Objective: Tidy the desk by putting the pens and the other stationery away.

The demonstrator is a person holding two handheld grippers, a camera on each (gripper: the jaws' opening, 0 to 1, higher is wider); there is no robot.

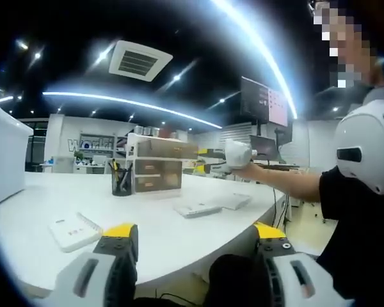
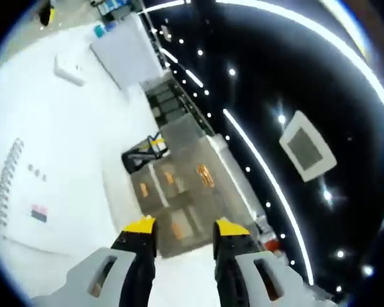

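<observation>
I have the left gripper [image 1: 193, 246] hanging back at the near edge of the white desk [image 1: 179, 233], jaws spread wide with nothing between them. From here I see the drawer organiser [image 1: 155, 167] standing mid-desk, the black pen cup [image 1: 121, 181] touching its left side with a few pens upright in it, a white eraser-like block [image 1: 75, 230] near my jaws, and flat white packets [image 1: 198, 208] to the right of the drawers. The right gripper [image 2: 184, 234] is raised close in front of those drawers [image 2: 179, 198], jaws moderately apart and empty; its view is rolled steeply. I judge I'm at the start of a pick: nothing is gripped yet. Next I need to drop a gripper onto a loose piece, probably the block, square the jaws over it and close
</observation>
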